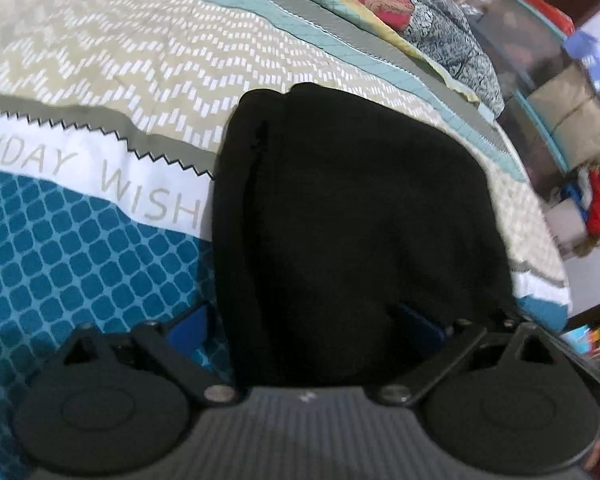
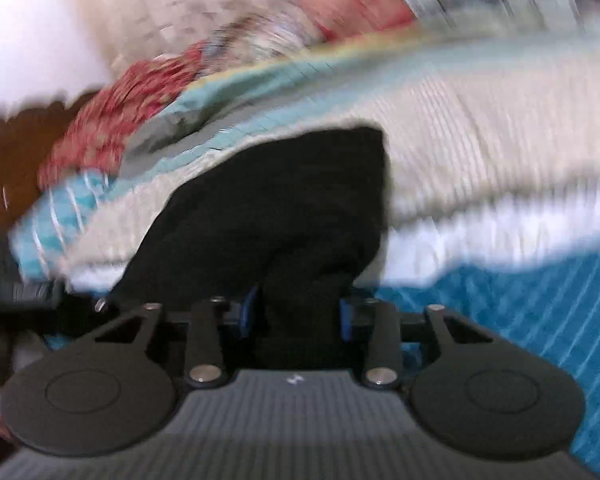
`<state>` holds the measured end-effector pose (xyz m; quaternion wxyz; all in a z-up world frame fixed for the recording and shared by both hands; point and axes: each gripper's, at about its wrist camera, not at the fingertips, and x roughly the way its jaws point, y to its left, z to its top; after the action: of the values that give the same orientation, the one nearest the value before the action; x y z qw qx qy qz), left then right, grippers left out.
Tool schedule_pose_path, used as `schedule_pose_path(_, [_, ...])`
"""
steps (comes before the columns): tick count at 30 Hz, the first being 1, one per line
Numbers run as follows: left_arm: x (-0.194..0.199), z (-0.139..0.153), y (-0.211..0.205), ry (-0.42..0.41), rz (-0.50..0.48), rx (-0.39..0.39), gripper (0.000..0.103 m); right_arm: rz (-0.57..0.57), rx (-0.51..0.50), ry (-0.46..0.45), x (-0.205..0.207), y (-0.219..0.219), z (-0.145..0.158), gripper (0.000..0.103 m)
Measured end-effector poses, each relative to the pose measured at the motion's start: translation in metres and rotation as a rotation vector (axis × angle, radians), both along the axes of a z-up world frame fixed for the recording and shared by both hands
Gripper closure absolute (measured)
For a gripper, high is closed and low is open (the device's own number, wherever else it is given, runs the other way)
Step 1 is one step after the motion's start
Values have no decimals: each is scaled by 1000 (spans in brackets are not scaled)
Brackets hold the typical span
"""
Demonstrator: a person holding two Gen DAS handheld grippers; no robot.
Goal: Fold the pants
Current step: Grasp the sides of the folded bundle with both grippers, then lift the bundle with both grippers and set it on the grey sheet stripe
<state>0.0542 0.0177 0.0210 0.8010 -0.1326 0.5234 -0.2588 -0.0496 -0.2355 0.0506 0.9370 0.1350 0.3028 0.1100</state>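
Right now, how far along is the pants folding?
Partly done, it seems: the black pants already lie as a compact bundle on the bedspread. In hand: the left gripper and the right gripper each have cloth between their jaws, the right's closed in tighter. Left: probably a last fold, then letting go.

A home bedroom is being shown. A bed is being covered by a patterned bedspread (image 1: pixel 100 80) printed with words in teal, beige and white bands, and a red and blue floral quilt (image 1: pixel 412 4) is being kept bunched at its far side. Beside the bed, folded clothes and bundles are being stored in stacked shelving (image 1: pixel 560 112), as household laundry would be.
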Motion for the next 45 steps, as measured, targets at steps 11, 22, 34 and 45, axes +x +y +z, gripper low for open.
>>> schedule_pose_path(11, [-7, 0, -9, -22, 5, 31, 0, -73, 741, 241, 15, -93, -70, 45])
schedule_pose_path(22, [-12, -2, -3, -41, 7, 4, 0, 2, 602, 176, 16, -68, -56, 22])
schedule_pose_path(34, [-12, -1, 3, -28, 10, -18, 0, -38, 573, 174, 7, -73, -55, 22])
schedule_pose_path(45, [-16, -2, -2, -53, 58, -12, 0, -15, 509, 215, 25, -61, -54, 22])
